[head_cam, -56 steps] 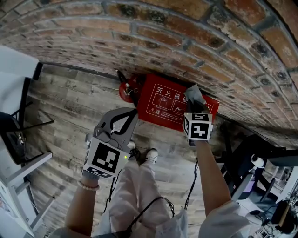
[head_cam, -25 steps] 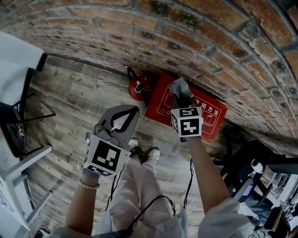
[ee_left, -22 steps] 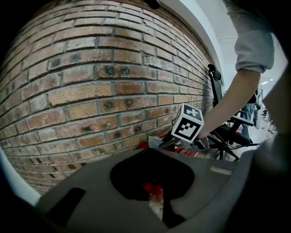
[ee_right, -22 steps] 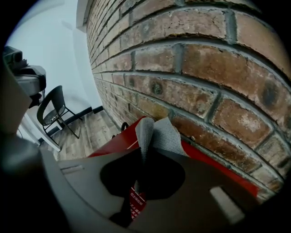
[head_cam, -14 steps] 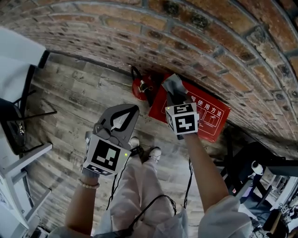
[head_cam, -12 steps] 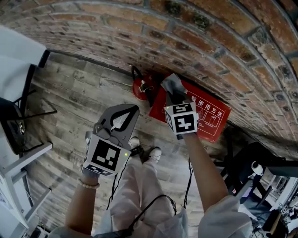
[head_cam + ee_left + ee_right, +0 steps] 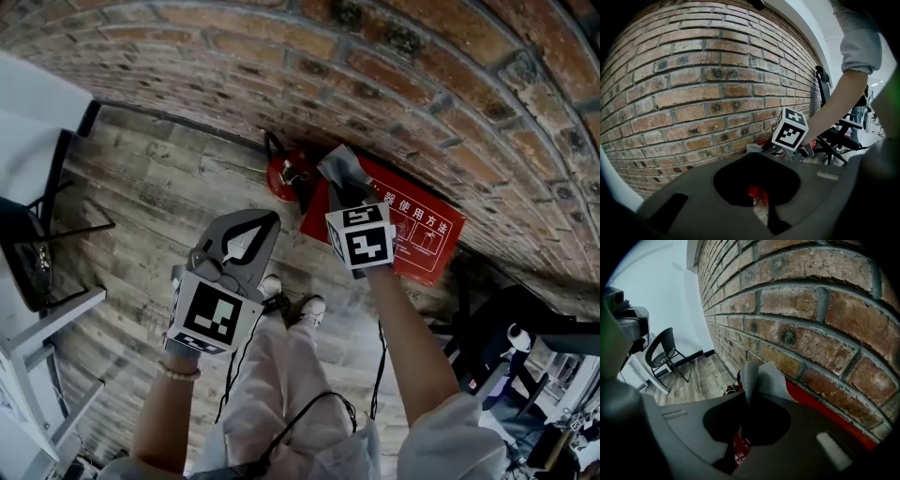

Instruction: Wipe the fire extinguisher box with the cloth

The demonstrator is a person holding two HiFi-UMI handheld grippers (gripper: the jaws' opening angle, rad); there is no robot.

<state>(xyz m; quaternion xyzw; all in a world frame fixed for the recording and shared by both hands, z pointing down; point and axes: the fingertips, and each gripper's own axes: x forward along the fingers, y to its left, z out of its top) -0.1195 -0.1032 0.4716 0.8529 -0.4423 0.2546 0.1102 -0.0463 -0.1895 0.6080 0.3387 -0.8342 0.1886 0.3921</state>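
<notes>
The red fire extinguisher box [image 7: 417, 236] with white print stands on the wood floor against the brick wall. My right gripper [image 7: 345, 192] is shut on a grey cloth [image 7: 339, 171], which rests on the box's upper left corner. In the right gripper view the cloth [image 7: 762, 378] sticks up between the jaws, with the box's red top [image 7: 813, 392] running along the wall. My left gripper [image 7: 266, 223] hangs shut and holds nothing, above the floor to the left of the box. A red fire extinguisher [image 7: 285, 174] stands just left of the box.
The brick wall [image 7: 375, 84] runs behind the box. A black chair [image 7: 28, 253] and a white table [image 7: 37, 122] stand at the left. An office chair base [image 7: 497, 328] stands at the right. The person's shoes [image 7: 291, 300] and dangling cables are below the grippers.
My right gripper has slid the cloth leftward along the box's top, from its right part to its left corner. The left gripper has stayed put.
</notes>
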